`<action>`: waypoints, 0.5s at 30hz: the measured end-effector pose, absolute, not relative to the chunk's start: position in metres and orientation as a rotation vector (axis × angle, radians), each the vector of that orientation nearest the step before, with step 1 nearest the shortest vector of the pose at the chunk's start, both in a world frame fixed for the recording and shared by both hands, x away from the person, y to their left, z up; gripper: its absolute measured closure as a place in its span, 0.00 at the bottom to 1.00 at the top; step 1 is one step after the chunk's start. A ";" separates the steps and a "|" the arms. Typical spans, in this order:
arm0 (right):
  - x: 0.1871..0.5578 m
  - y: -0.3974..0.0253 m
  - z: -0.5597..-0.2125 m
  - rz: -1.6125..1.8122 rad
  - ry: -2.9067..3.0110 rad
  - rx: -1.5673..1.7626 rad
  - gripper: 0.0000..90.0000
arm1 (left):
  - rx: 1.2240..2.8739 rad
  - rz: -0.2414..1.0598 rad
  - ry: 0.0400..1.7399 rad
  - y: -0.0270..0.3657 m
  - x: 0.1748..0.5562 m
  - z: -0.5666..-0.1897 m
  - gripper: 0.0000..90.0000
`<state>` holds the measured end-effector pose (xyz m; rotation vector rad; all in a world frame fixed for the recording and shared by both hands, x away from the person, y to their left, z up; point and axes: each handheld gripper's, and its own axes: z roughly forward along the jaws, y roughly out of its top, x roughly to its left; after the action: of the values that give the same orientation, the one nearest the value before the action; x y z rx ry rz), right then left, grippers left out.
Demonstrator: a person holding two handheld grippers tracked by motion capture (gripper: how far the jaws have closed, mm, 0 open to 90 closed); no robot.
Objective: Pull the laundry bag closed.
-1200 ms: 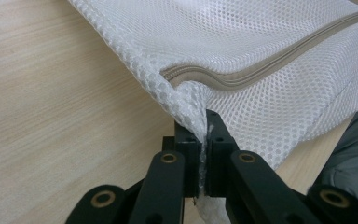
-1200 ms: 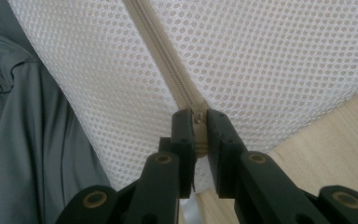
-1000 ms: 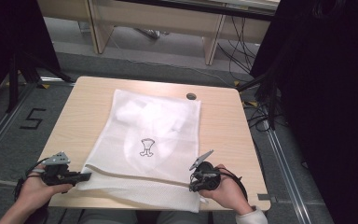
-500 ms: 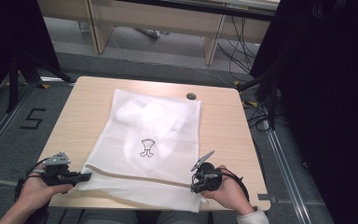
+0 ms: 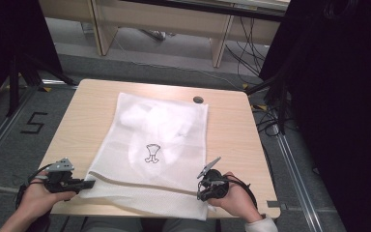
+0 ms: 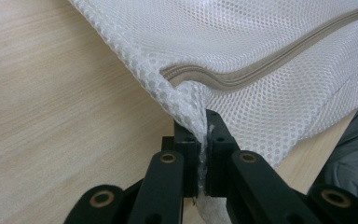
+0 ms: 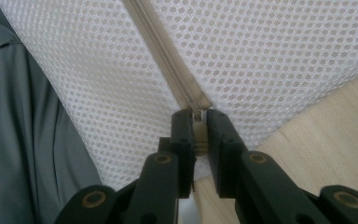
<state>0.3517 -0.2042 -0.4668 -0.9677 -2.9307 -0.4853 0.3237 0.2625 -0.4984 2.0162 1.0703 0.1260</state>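
A white mesh laundry bag (image 5: 154, 145) lies flat on the wooden table (image 5: 232, 130), with white laundry and a small black print showing through. A beige zipper (image 6: 261, 74) runs across the bag near its front edge. My left gripper (image 5: 89, 184) is at the bag's near left corner, shut on a pinch of mesh (image 6: 193, 116) beside the zipper's end. My right gripper (image 5: 202, 195) is at the near right corner, shut on the zipper pull (image 7: 197, 122) at the end of the zipper (image 7: 163, 60).
A small dark round grommet (image 5: 198, 99) sits in the table near its far edge. The bag's front edge hangs slightly over the table's near edge above the person's grey clothing (image 7: 23, 130). Desk legs and cables stand on the floor behind the table.
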 end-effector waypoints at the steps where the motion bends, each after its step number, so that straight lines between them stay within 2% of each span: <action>1: 0.352 -0.204 -0.467 -0.489 -2.926 -0.967 0.91 | 2.003 0.136 1.074 0.262 0.323 -0.499 0.95; 4: 0.352 -0.205 -0.469 -0.491 -2.924 -0.969 0.90 | 2.038 0.138 1.055 0.263 0.324 -0.499 0.94; 9: 0.351 -0.205 -0.471 -0.503 -2.915 -0.964 0.83 | 2.044 0.119 1.074 0.261 0.324 -0.501 0.91; 15: 0.351 -0.204 -0.471 -0.571 -2.910 -0.960 0.67 | 2.097 0.152 1.066 0.259 0.324 -0.502 0.74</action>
<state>0.3513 -0.2035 -0.4709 -0.9601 -2.9102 -0.5707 0.3243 0.2593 -0.5018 2.0968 1.0657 0.1520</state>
